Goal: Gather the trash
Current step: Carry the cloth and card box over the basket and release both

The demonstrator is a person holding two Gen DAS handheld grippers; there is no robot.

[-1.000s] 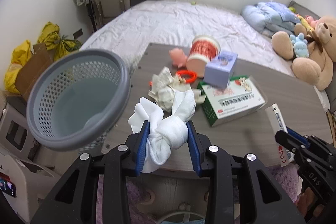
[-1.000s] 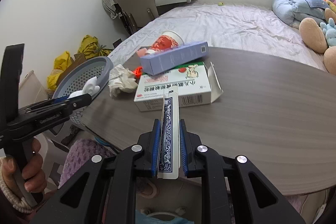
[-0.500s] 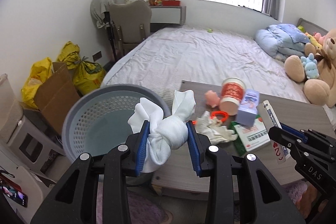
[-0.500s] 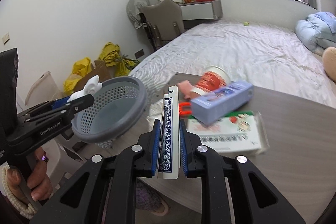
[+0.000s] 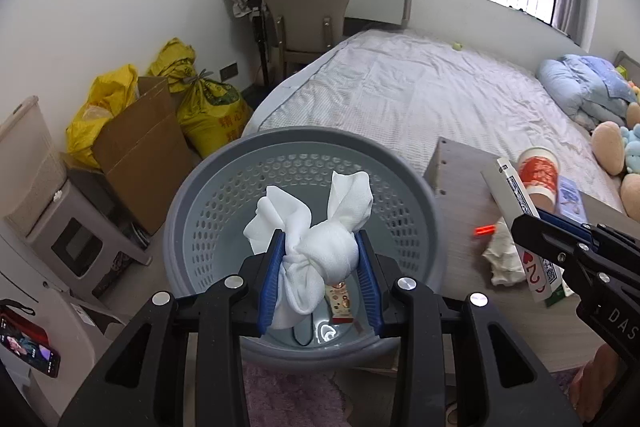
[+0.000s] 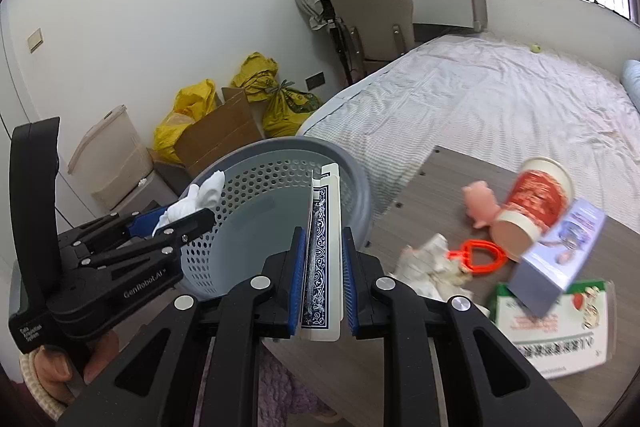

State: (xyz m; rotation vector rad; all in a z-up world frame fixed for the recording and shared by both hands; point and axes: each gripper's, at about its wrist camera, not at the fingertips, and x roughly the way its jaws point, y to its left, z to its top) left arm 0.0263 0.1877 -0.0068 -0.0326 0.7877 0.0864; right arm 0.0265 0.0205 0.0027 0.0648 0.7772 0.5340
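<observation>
Closest to where I stand, the left gripper [image 5: 320, 277] has its blue pads pressed against a knotted white cloth bundle [image 5: 316, 247], and it hangs that bundle right over the mouth of the grey perforated basket [image 5: 224, 179]; I take it the bundle is held there so that letting go would drop it straight in. Just beside it, the right gripper [image 6: 320, 281] is clamped narrowly on a flat playing-card box [image 6: 322, 247] with a blue patterned back, standing on edge between the pads, its top end reaching over the basket's near rim, so it looks next in line for the same drop. Both pieces of trash are in the air, neither yet in the basket. Looking down through the left wrist view, I can see the basket floor, where a small printed wrapper [image 5: 340, 301] and a dark cord lie; the right wrist view gets only the basket's inner wall. Further off, the grey wooden table [image 6: 400, 367] carries what I judge is left to collect, and here the right view tells more: a crumpled paper wad [image 6: 430, 269], an orange plastic ring [image 6: 480, 259], a pink toy pig [image 6: 480, 205], a red paper cup [image 6: 534, 205] on its side, a lilac box [image 6: 560, 255] and a green-and-white carton [image 6: 560, 331], where the left view catches only the cup, the wad and a streak of orange. Beyond lie the bed [image 5: 420, 99], a chair [image 5: 306, 11] and yellow sacks [image 5: 208, 111] against the wall.
</observation>
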